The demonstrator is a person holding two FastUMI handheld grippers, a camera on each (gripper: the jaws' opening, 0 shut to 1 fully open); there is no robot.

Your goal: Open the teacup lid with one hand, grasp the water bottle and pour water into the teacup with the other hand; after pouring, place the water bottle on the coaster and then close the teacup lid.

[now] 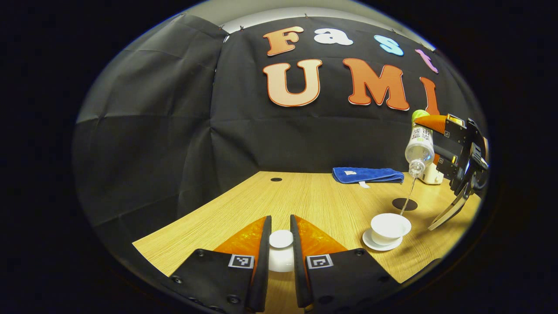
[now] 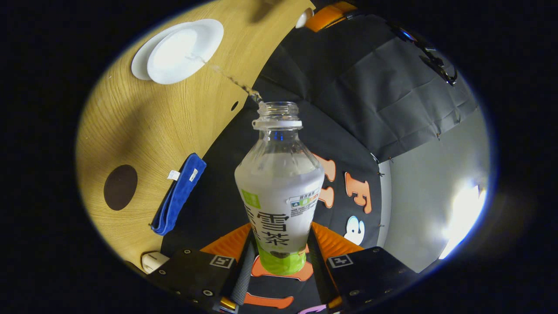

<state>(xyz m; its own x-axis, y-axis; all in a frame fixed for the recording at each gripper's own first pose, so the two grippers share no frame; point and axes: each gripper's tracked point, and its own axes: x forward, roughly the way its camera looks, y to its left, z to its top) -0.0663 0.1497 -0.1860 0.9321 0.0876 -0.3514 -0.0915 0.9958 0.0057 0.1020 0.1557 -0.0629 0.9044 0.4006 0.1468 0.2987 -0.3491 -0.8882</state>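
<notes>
The left gripper (image 1: 280, 244) grips the white teacup lid (image 1: 281, 250) above the wooden table (image 1: 314, 196). The right gripper (image 2: 279, 257) clamps the tilted water bottle (image 2: 279, 192), its stream falling into the open teacup (image 1: 389, 227). The left gripper view places the dark coaster (image 1: 404, 204) just behind the cup; the right gripper view shows the uncapped mouth, the fill level apparently low.

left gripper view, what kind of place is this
Likely a staged recording booth, not a home: black cloth wall behind a bare wooden table, with a teacup and a blue towel laid out.

Teacup (image 1: 390, 226) on saucer (image 1: 370, 243), coaster (image 1: 404, 204) behind it, towel (image 1: 367, 175) farther back on table (image 1: 314, 200).
</notes>
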